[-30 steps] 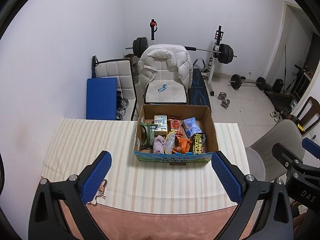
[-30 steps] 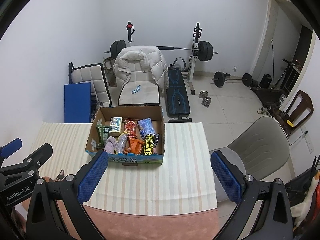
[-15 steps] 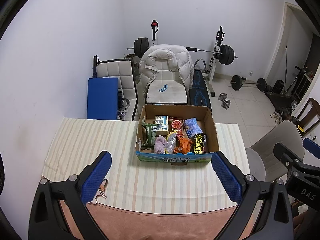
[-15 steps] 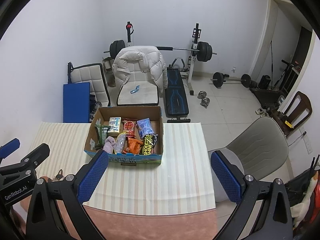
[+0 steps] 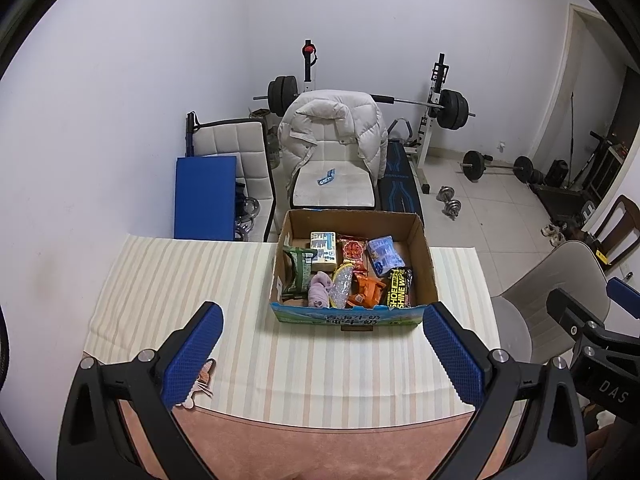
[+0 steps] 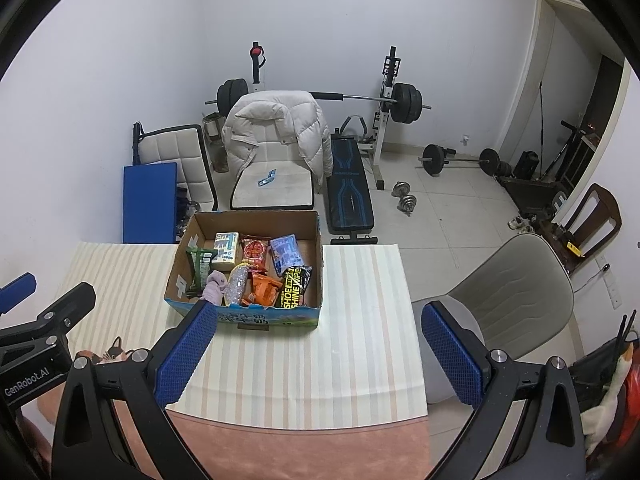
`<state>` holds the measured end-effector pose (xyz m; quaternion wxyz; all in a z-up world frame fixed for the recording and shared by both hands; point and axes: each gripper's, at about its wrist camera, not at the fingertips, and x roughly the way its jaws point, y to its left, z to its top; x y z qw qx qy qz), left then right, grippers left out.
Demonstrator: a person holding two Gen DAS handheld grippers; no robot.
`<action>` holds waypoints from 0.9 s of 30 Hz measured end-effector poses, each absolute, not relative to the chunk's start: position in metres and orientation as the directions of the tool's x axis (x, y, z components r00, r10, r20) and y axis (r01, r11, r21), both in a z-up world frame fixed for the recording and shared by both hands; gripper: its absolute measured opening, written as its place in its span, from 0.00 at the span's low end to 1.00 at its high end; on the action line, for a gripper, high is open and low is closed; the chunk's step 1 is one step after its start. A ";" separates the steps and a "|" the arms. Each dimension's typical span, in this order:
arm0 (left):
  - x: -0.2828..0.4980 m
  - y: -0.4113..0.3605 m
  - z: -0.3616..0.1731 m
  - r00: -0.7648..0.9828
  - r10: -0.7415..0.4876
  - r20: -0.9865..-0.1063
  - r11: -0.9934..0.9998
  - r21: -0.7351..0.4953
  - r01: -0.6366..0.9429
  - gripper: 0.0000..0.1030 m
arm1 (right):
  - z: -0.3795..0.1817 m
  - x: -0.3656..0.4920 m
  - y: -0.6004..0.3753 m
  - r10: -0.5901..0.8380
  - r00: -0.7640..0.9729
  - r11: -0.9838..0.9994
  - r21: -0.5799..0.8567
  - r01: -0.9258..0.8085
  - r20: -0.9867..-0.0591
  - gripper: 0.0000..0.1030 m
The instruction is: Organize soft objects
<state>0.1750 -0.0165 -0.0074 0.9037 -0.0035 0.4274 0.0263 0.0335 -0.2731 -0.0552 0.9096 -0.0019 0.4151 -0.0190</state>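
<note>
A cardboard box (image 5: pixel 423 258) (image 6: pixel 316 276) stands on the striped tablecloth (image 5: pixel 192 292) at the table's far side. Inside lie a lilac cloth bundle (image 5: pixel 320 295) (image 6: pixel 215 285), a green packet (image 5: pixel 298 270), an orange packet (image 5: pixel 370 290) (image 6: pixel 264 289), a black wipes pack (image 5: pixel 398 293) (image 6: pixel 295 282), a blue pouch (image 5: pixel 385 256) and a red packet (image 5: pixel 352 250). My left gripper (image 5: pixel 322 356) hangs open above the table's near side, short of the box. My right gripper (image 6: pixel 316 354) is open too, nothing between its fingers.
A small cat-patterned item (image 5: pixel 200 384) (image 6: pixel 114 350) lies at the cloth's near left corner. A grey chair (image 6: pixel 508 304) stands right of the table. Behind the table are a white chair with a puffer jacket (image 5: pixel 334 128), a blue pad (image 5: pixel 204 196) and a weight bench (image 6: pixel 350 196).
Both grippers have drifted slightly; the box sits a little further left in the right wrist view. Both stay open and nothing was taken hold of.
</note>
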 end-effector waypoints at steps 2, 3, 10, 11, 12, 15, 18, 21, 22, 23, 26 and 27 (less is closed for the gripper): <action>0.175 -0.017 -0.005 0.633 0.047 -0.773 0.998 0.018 -0.053 1.00 | -0.055 0.033 -0.273 -0.037 0.655 0.999 -0.020 0.033 -0.754 1.00; 0.175 -0.016 -0.004 0.634 0.048 -0.772 0.998 0.018 -0.054 1.00 | -0.056 0.033 -0.274 -0.039 0.656 0.999 -0.022 0.034 -0.754 1.00; 0.175 -0.018 -0.002 0.631 0.052 -0.774 0.998 0.022 -0.055 1.00 | -0.056 0.033 -0.274 -0.037 0.656 0.999 -0.020 0.033 -0.754 1.00; 0.175 -0.018 -0.002 0.631 0.052 -0.774 0.998 0.023 -0.055 1.00 | -0.056 0.033 -0.275 -0.034 0.655 0.999 -0.018 0.032 -0.755 1.00; 0.175 -0.019 -0.002 0.629 0.052 -0.775 0.998 0.022 -0.054 1.00 | -0.056 0.033 -0.275 -0.034 0.655 0.999 -0.018 0.030 -0.755 1.00; 0.175 -0.019 -0.002 0.627 0.053 -0.777 0.998 0.022 -0.057 1.00 | -0.057 0.032 -0.275 -0.043 0.657 0.999 -0.025 0.036 -0.753 1.00; 0.175 -0.019 -0.002 0.627 0.051 -0.777 0.998 0.021 -0.056 1.00 | -0.057 0.031 -0.276 -0.042 0.658 0.999 -0.023 0.038 -0.752 1.00; 0.175 -0.018 -0.003 0.628 0.051 -0.777 0.998 0.021 -0.056 1.00 | -0.058 0.033 -0.276 -0.042 0.658 0.999 -0.024 0.037 -0.752 1.00; 0.175 -0.019 -0.003 0.628 0.051 -0.777 0.998 0.020 -0.056 1.00 | -0.057 0.033 -0.276 -0.043 0.658 0.999 -0.026 0.036 -0.752 1.00; 0.174 -0.019 -0.003 0.627 0.050 -0.777 0.998 0.020 -0.054 1.00 | -0.058 0.033 -0.276 -0.044 0.658 0.999 -0.027 0.036 -0.752 1.00; 0.174 -0.018 -0.003 0.628 0.051 -0.777 0.998 0.023 -0.053 1.00 | -0.057 0.033 -0.276 -0.042 0.658 0.999 -0.023 0.037 -0.752 1.00; 0.174 -0.018 -0.003 0.627 0.051 -0.777 0.998 0.023 -0.053 1.00 | -0.058 0.033 -0.276 -0.041 0.659 0.999 -0.023 0.035 -0.751 1.00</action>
